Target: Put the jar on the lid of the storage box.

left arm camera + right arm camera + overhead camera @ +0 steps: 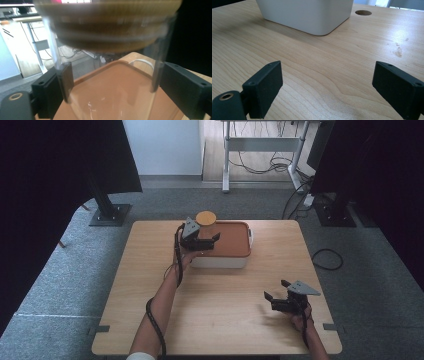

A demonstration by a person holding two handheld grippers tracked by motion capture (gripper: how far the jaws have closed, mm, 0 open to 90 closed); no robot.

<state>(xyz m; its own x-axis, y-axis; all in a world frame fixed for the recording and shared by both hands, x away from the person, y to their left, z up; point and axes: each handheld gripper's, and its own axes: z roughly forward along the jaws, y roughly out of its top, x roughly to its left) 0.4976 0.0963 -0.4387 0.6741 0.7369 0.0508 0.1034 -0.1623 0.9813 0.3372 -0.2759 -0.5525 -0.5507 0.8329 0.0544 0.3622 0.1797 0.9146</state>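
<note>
The left gripper's (110, 85) black jaws are standing spread on either side of a clear glass jar with a round wooden lid (107, 37), the pads just beside its walls. The jar is sitting upright on the orange lid (232, 242) of a white rectangular box (220, 261). The right gripper (327, 87) is hovering wide apart over the light wooden table (332, 65).

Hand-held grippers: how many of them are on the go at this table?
2. The left hand-held gripper is over the orange lid of the white box, around a clear jar. The right hand-held gripper hovers open above the bare wooden table, near its right front.
</note>
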